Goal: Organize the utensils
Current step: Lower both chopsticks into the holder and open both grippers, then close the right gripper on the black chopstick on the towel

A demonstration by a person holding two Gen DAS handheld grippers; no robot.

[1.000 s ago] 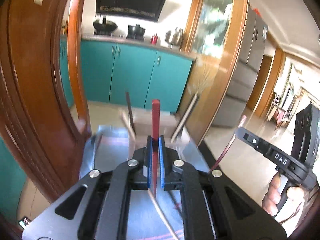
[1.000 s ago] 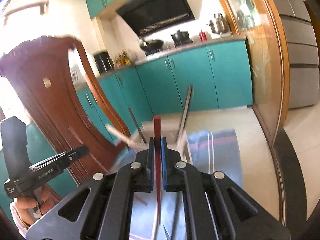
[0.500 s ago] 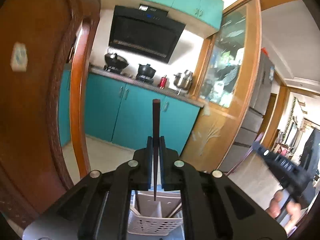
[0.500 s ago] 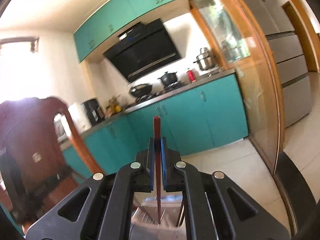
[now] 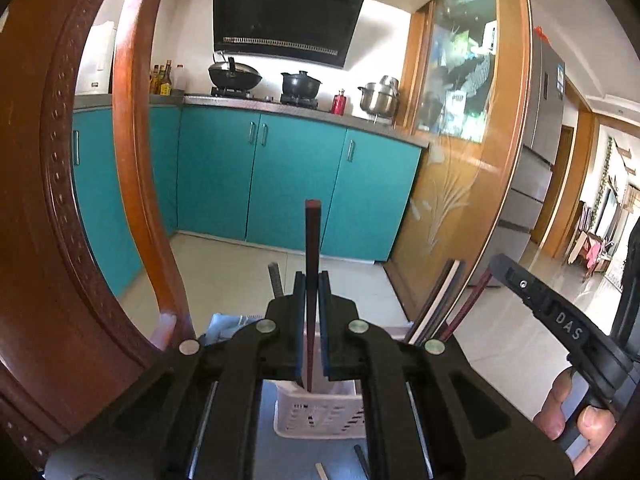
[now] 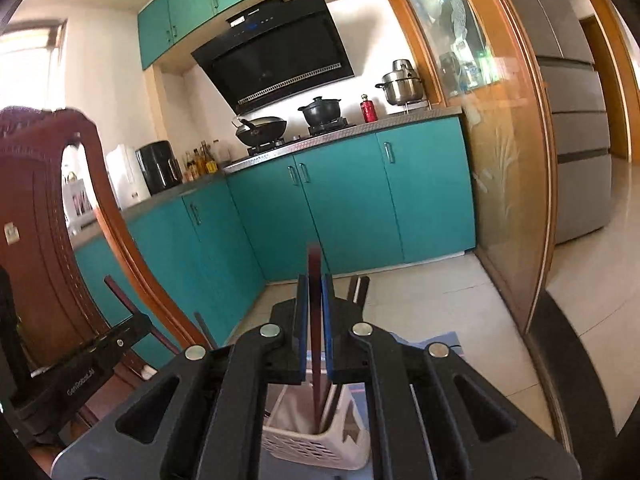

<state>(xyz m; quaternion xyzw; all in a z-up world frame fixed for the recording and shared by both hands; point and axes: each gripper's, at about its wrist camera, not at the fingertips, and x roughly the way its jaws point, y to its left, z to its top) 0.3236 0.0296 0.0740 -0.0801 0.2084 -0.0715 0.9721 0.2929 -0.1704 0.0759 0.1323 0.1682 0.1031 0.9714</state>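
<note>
A wooden chair [image 5: 60, 240] fills the left side, with teal cupboards [image 5: 256, 184] behind it. Low in the middle sits a white basket [image 5: 320, 416] with holes in its walls, on a blue cloth [image 6: 424, 344]. A few sticks already stand in it.

The left gripper [image 5: 311, 300] pinches one dark red chopstick [image 5: 312, 240] tight. The stick stands up straight, and its low end hangs just over the basket. The right gripper [image 6: 316, 312] pinches another red stick [image 6: 314, 276] the same way, its tip down in the basket.

These sticks look thin, long, light and stiff. They also look smooth, so I think they could slip or tip. Holding near the middle seems best, as both grippers do.
</note>
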